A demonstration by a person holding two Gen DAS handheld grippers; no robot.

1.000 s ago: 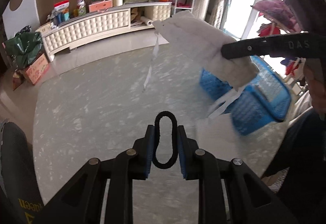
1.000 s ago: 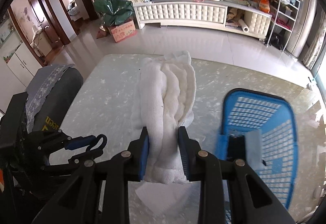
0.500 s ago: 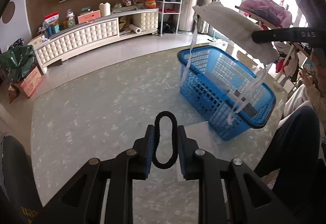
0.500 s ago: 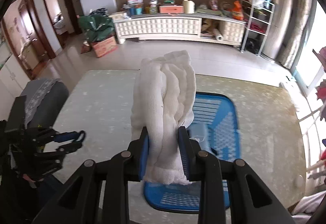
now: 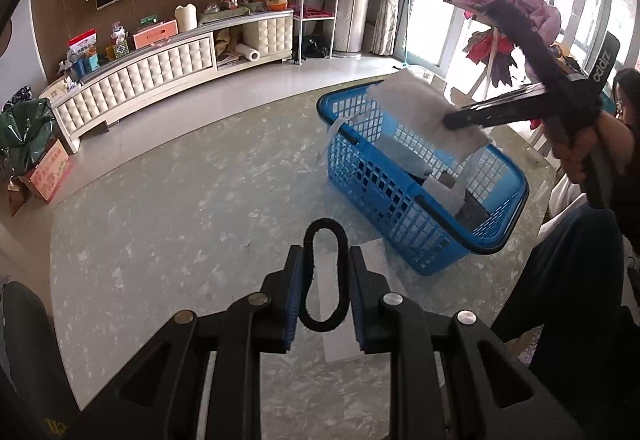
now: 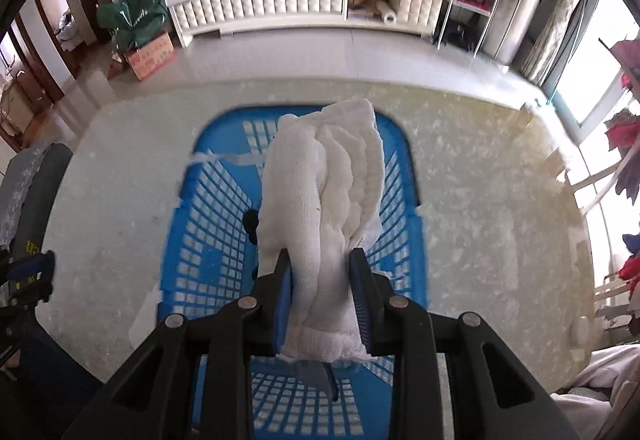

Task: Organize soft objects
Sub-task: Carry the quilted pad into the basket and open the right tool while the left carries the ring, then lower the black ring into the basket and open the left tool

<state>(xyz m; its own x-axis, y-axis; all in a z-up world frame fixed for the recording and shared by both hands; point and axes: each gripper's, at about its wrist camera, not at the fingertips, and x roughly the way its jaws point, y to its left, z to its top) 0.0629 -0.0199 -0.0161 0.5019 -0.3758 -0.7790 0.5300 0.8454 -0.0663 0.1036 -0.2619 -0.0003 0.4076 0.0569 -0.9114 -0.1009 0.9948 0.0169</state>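
White cloth (image 6: pixel 324 200) hides much of the blue basket (image 6: pixel 200 240) interior.

Cream tufted sideboard (image 5: pixel 160 76) against brown wall, bright windows (image 5: pixel 520 0) beside.

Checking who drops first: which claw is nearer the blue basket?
Right. The right claw, shut on the white cloth, hangs directly above the blue basket. The left claw, shut on a black hair tie, is over the table beside it.
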